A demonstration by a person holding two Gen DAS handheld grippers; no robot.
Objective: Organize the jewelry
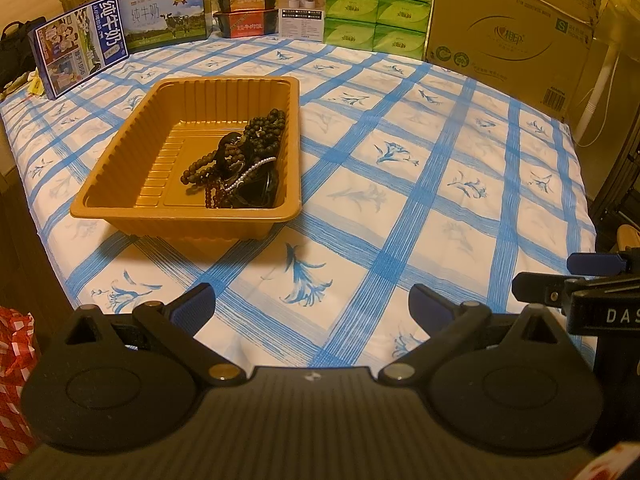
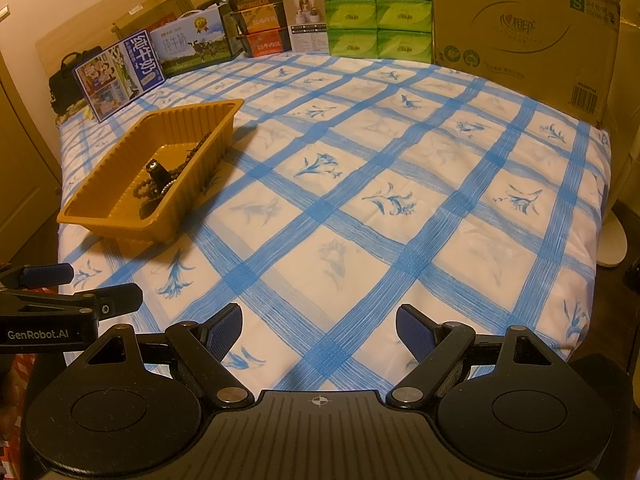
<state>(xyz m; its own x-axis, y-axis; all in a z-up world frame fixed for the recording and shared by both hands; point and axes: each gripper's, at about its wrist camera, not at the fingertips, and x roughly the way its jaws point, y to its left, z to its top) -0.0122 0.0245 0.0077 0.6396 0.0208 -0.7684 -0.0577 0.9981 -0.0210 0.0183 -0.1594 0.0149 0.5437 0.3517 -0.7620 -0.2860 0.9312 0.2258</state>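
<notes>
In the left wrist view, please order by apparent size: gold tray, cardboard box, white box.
1. cardboard box and gold tray: look alike, and the tray is nearer, so unranked.
2. white box, clearly smallest.

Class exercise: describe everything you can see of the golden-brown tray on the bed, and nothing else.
The tray is a shallow rectangular tub of what looks like thin moulded plastic, golden-brown and glossy, with ribbed walls, a flat rolled rim and a stepped floor. It sits upright on the blue-checked sheet, left of centre. Its left half is bare; the right half holds a tangled heap of jewelry: dark bead strings, a reddish strand, a thin pearly one. Neither gripper touches it.
</notes>
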